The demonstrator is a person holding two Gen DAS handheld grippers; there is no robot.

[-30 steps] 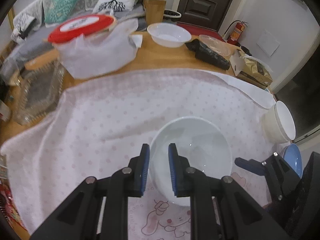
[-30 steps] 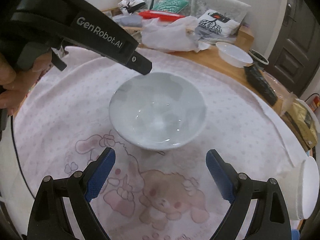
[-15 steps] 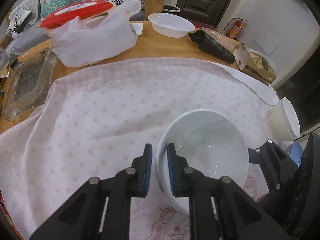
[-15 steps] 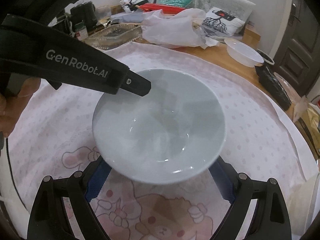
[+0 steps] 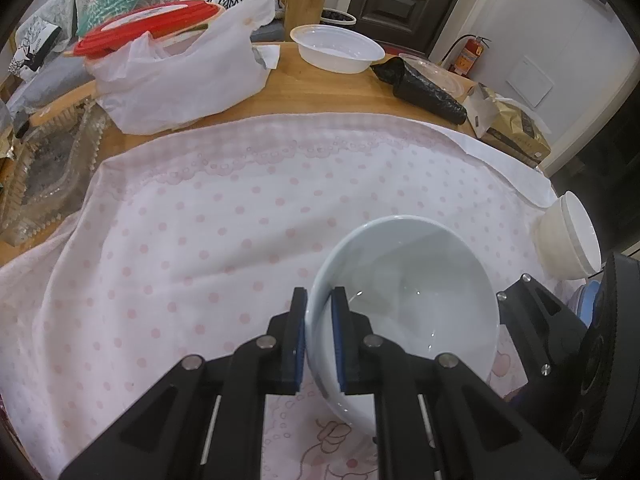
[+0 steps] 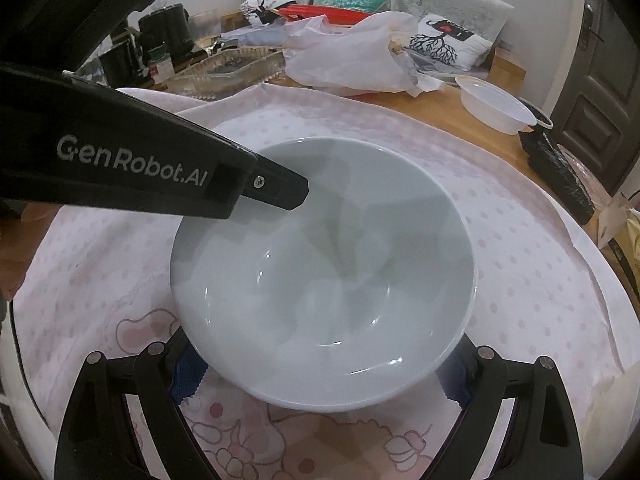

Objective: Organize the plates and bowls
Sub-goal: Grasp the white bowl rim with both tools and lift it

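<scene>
My left gripper (image 5: 319,332) is shut on the rim of a pale grey-white bowl (image 5: 420,304) and holds it tilted above the pink dotted cloth (image 5: 200,240). In the right wrist view the same bowl (image 6: 324,276) fills the middle, with the left gripper's finger (image 6: 276,190) over its rim. My right gripper (image 6: 320,376) is open, its blue-padded fingers (image 6: 188,376) on either side under the bowl. A cream bowl (image 5: 568,236) lies on its side at the table's right edge, next to a blue plate (image 5: 588,300).
At the back of the wooden table (image 5: 328,84) stand a white plastic bowl (image 5: 336,48), a white bag with a red lid (image 5: 172,68), a black roll (image 5: 428,88), a glass tray (image 5: 44,168) and a paper packet (image 5: 512,128).
My left gripper has lifted the bowl off the cloth and carried it toward the right gripper. The bowl now sits between the right gripper's open fingers.
</scene>
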